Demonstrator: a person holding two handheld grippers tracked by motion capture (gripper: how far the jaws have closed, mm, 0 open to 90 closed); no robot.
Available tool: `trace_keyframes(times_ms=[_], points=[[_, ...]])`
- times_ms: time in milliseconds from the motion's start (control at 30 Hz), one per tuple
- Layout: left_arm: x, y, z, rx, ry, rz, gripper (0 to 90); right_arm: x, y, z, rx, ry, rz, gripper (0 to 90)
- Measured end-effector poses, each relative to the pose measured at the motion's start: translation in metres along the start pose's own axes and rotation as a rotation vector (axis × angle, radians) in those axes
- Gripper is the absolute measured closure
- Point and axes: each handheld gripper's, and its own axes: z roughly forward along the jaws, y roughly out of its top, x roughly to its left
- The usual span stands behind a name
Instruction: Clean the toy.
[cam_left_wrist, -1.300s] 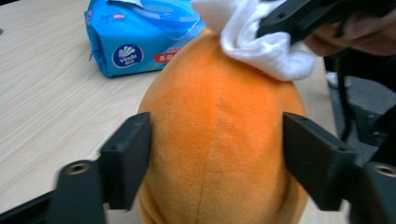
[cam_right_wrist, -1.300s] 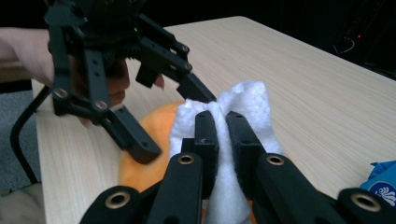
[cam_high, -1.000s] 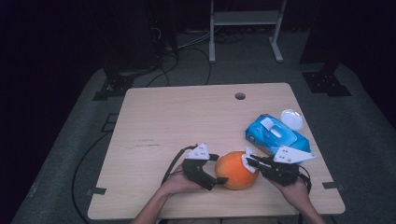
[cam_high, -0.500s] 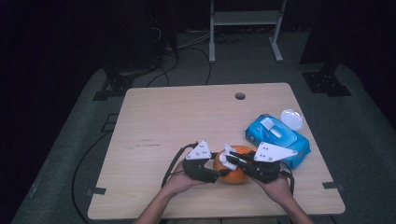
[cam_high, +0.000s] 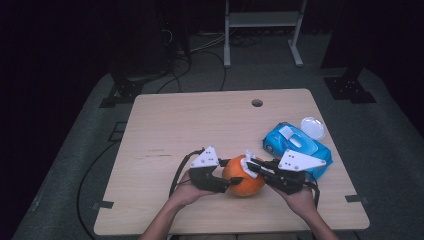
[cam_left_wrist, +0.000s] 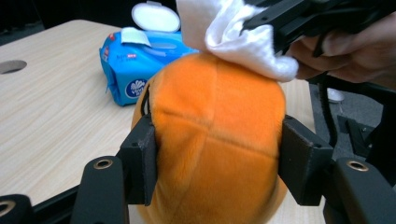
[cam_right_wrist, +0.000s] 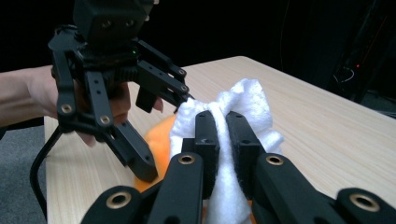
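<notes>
The left claw (cam_left_wrist: 215, 154) clamps the soft orange plush ball (cam_left_wrist: 215, 140) across its yielding sides; the right claw (cam_right_wrist: 223, 140) pinches a light white wipe (cam_right_wrist: 247, 112) against its top.

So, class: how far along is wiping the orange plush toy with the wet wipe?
Done: the wipe pack lies open, one white wipe pulled and clamped in the right tongs; the left tongs grip the orange plush. In hand: the wipe rests on its top. Left: wiping the rest.
</notes>
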Motion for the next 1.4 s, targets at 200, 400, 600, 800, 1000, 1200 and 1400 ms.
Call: trace_keyframes(times_ms=[200, 400, 600, 800, 1000, 1200, 1400], points=[[0.004, -0.013, 0.015, 0.045, -0.030, -0.014, 26.8, -0.012, -0.026, 0.005, 0.082, -0.009, 0.048, 83.5], [0.019, -0.027, 0.017, 0.094, -0.074, -0.058, 9.3, -0.023, -0.035, -0.007, 0.094, -0.032, 0.087, 83.5], [0.014, -0.027, 0.026, 0.072, -0.068, -0.042, 26.3, -0.025, -0.036, -0.013, 0.085, -0.047, 0.083, 83.5], [0.012, -0.024, 0.031, 0.078, -0.046, -0.067, 32.3, -0.004, -0.022, -0.016, 0.083, -0.021, -0.035, 83.5], [0.008, -0.028, 0.033, 0.072, -0.011, -0.068, 35.9, 0.005, -0.014, -0.001, 0.107, 0.025, -0.109, 83.6], [0.008, -0.027, 0.033, 0.052, 0.000, -0.097, 35.8, -0.016, -0.022, -0.020, 0.128, -0.082, -0.085, 83.7], [-0.014, -0.019, 0.043, 0.089, 0.028, 0.031, 36.2, 0.004, -0.018, -0.019, 0.128, -0.019, -0.127, 83.6]])
